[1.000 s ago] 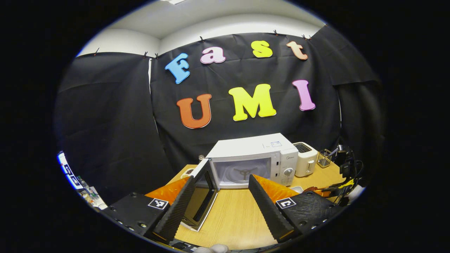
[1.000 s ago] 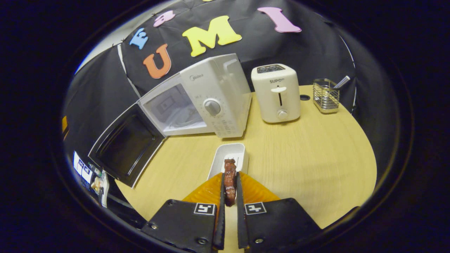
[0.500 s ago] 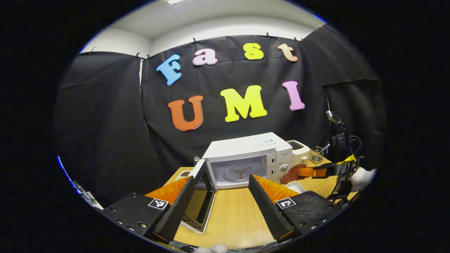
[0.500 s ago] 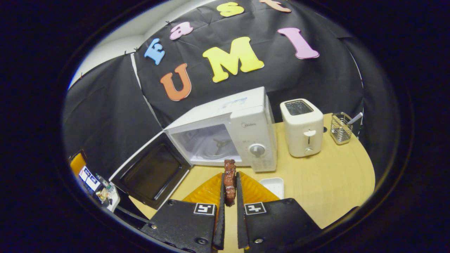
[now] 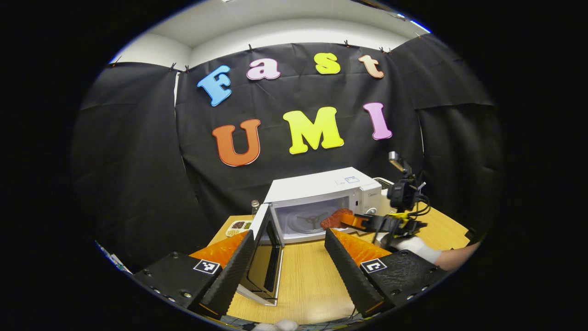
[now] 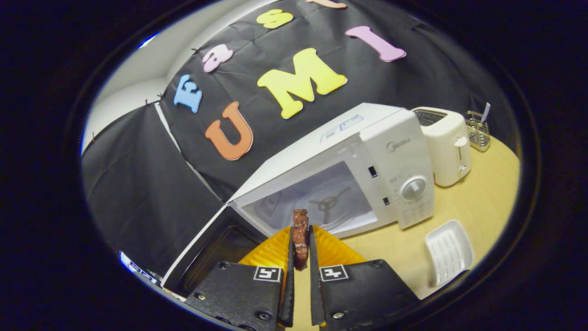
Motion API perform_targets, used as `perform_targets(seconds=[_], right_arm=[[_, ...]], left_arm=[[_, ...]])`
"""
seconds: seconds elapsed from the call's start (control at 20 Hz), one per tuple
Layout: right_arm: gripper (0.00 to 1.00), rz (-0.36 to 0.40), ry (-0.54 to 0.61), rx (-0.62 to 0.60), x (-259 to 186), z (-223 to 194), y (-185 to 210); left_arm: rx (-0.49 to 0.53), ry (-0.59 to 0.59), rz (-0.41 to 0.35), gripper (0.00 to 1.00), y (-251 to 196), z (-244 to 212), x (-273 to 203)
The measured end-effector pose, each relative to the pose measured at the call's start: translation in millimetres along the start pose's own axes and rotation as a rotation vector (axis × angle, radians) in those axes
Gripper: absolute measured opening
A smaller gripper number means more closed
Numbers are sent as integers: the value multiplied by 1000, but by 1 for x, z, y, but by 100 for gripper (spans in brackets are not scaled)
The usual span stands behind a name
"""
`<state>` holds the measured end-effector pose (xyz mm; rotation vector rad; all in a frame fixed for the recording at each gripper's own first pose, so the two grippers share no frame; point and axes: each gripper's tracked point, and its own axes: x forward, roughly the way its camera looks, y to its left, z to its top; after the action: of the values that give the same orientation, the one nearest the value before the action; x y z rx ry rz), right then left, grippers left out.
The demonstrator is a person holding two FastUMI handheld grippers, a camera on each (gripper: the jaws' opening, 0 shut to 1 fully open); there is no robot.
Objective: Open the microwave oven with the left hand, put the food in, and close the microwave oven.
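Note:
The white microwave oven (image 5: 317,195) (image 6: 367,151) stands on the wooden table with its door (image 5: 266,257) (image 6: 211,243) swung wide to the left, the glass turntable showing inside. My right gripper (image 6: 299,241) is shut on a brown piece of meat (image 6: 300,232), held just in front of the oven's opening. In the left gripper view that meat (image 5: 335,219) and the right gripper (image 5: 367,223) reach toward the cavity from the right. My left gripper (image 5: 287,239) hangs open over the table in front of the oven, holding nothing.
A white toaster (image 6: 448,138) stands right of the oven, with a wire utensil holder (image 6: 477,128) behind it. An empty white tray (image 6: 448,250) lies on the table (image 6: 487,197) by the oven's control panel. A small dish of food (image 5: 236,226) sits left of the open door.
My right gripper has carried the meat from above the white tray leftward to the oven's opening. The left gripper has stayed open, drifting slightly.

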<state>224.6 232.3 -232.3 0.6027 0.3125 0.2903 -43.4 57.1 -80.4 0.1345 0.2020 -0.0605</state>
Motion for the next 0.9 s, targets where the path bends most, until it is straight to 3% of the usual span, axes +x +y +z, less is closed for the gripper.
perform_targets(seconds=[0.3,0.55,0.7,0.9], right_arm=[[17,-59,-53,147,91,-30,4],[18,-148,-94,196,135,-44,-15],[17,-192,-112,149,151,-49,-24],[18,-234,-142,-10,163,-43,-24]], left_arm=[[21,22,-35,95,24,-18,11],[18,55,-24,95,49,-35,16],[18,67,-14,95,62,-41,16],[18,70,-8,95,71,-48,18]])
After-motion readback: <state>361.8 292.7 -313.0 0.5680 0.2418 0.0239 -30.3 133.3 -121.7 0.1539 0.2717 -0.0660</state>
